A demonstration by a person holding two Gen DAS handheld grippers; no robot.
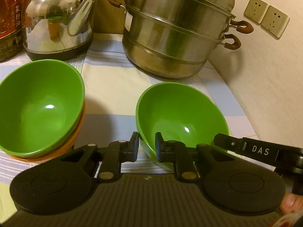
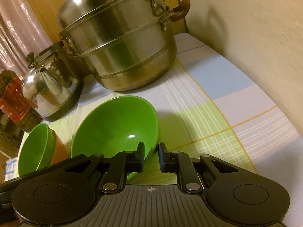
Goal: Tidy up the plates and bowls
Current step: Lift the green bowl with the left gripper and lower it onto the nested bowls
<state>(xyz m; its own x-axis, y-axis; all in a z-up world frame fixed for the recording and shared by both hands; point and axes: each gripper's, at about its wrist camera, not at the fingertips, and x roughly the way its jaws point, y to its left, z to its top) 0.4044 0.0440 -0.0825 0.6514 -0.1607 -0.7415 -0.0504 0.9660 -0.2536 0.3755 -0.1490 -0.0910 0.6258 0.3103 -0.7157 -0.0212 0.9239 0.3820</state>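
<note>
Left wrist view, left gripper (image 1: 146, 147) pinching green bowl (image 1: 180, 117) rim, right gripper (image 2: 151, 156) likewise.

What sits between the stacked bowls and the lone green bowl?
Nothing: in the left wrist view only bare checked tablecloth separates the stacked bowls from the lone green bowl.

We take the steel steamer pot (image 1: 176, 28) as our landmark. From the left wrist camera we look down and forward from close over the checked tablecloth (image 1: 111, 87), with the pot straight ahead, near, and the wall sockets (image 1: 266, 17) beyond it to the right. From the right wrist camera we look from a lower, tilted angle, the pot (image 2: 121, 43) ahead and left. Both views share the pot, the kettle (image 1: 58, 24) (image 2: 49, 87) left of it, and the green bowl (image 1: 181, 117) (image 2: 115, 128) in front of it.
</note>
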